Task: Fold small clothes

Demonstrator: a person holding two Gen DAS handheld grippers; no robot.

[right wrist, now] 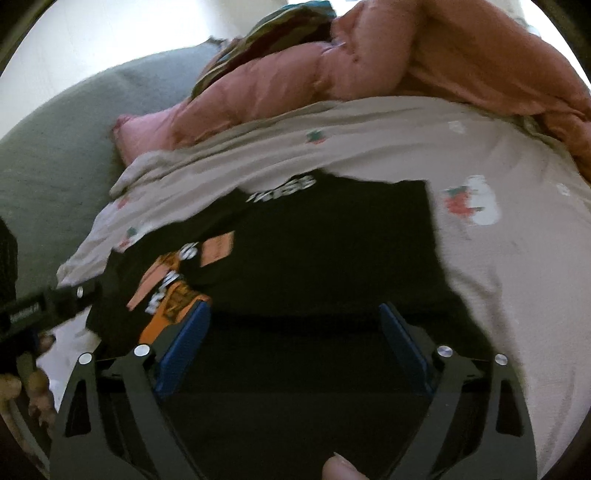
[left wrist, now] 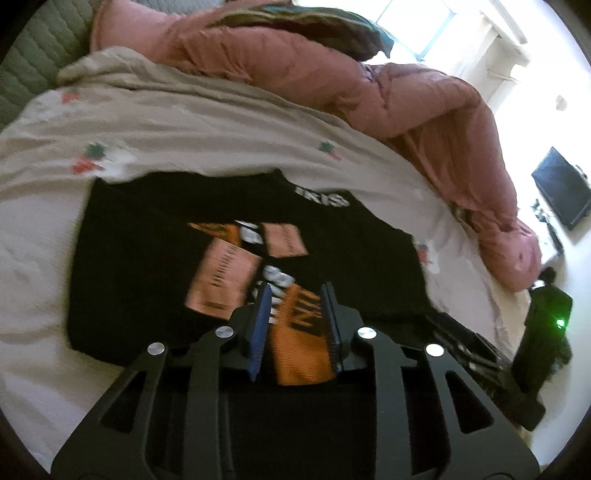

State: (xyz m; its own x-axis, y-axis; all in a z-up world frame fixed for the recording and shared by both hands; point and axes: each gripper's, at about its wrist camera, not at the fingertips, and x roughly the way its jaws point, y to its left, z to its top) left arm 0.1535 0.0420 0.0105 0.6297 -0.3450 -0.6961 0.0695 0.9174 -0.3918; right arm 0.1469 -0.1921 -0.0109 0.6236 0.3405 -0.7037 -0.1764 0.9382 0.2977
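A black T-shirt (left wrist: 155, 236) with an orange and pink print lies flat on the bed sheet (left wrist: 207, 122). My left gripper (left wrist: 295, 291) is low over the shirt's near edge. Its blue pads stand a little apart, with the orange print showing in the gap and neither pad pressing the cloth. In the right wrist view the same shirt (right wrist: 332, 251) fills the middle. My right gripper (right wrist: 295, 306) stands wide open just above the black fabric, with nothing gripped. The left gripper's tip (right wrist: 66, 295) enters from the left edge there, with a hand (right wrist: 33, 384) below it.
A bunched pink duvet (left wrist: 332, 85) lies along the far side of the bed, with a green quilted cover (left wrist: 33, 62) at the left. A bright window (left wrist: 417, 22) and a dark screen (left wrist: 561, 188) are at the right. A dark device with a green light (left wrist: 546, 321) stands near the bed's right edge.
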